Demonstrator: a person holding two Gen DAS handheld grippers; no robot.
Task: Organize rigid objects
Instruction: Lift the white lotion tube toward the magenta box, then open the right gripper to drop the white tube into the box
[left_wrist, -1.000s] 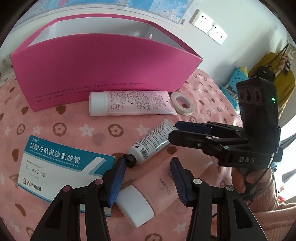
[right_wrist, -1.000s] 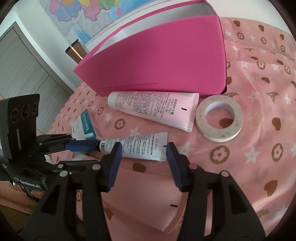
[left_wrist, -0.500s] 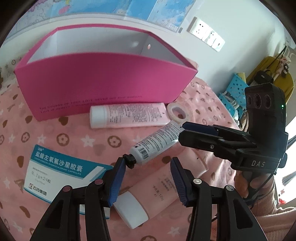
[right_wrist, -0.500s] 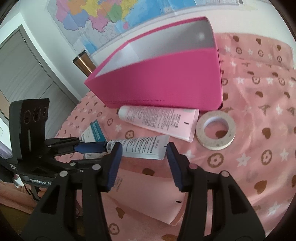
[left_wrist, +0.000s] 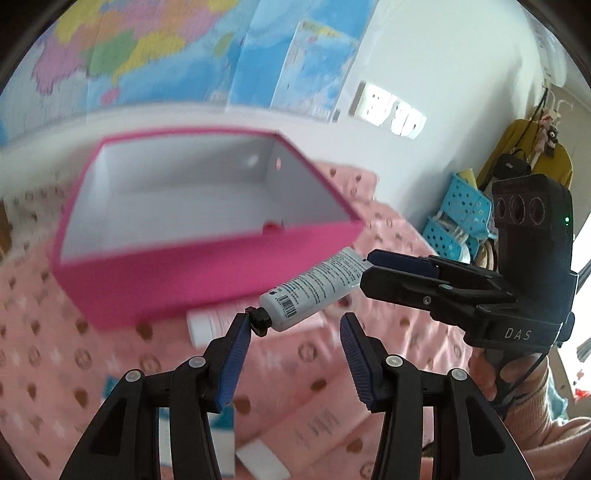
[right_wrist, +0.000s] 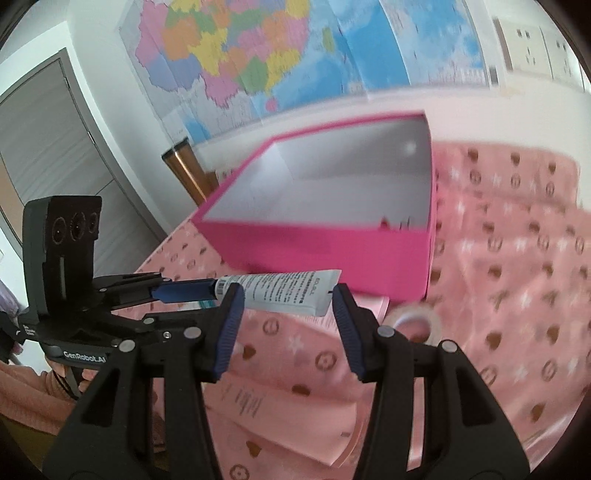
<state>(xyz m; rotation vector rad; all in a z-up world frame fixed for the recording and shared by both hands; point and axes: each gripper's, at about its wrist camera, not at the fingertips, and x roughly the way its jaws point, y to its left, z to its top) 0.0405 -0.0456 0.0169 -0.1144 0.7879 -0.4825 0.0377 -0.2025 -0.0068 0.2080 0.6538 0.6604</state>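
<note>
A white tube (left_wrist: 317, 291) with a black cap hangs in the air in front of the open pink box (left_wrist: 184, 280). It is wedged lengthwise between my two grippers. The cap presses on the inner pad of the left finger (left_wrist: 236, 343) of my left gripper (left_wrist: 294, 325), whose jaws stand apart. The crimped end of the tube (right_wrist: 284, 291) meets the right finger (right_wrist: 345, 314) of my right gripper (right_wrist: 287, 295), also open. The left gripper (right_wrist: 207, 290) reaches in from the left. The pink box (right_wrist: 332, 251) looks empty and white inside.
On the pink patterned cloth lie a pink tube with a white cap (left_wrist: 221, 321), a larger pink tube (left_wrist: 303, 424), a tape roll (right_wrist: 412, 325) and a blue-and-white medicine box (left_wrist: 225, 417). A copper tumbler (right_wrist: 184, 166) stands behind the box, blue baskets (left_wrist: 458, 214) to the right.
Both grippers have risen together and lifted the white tube off the cloth to the height of the box's front wall. The box's inside now shows. Jaw widths look the same.
</note>
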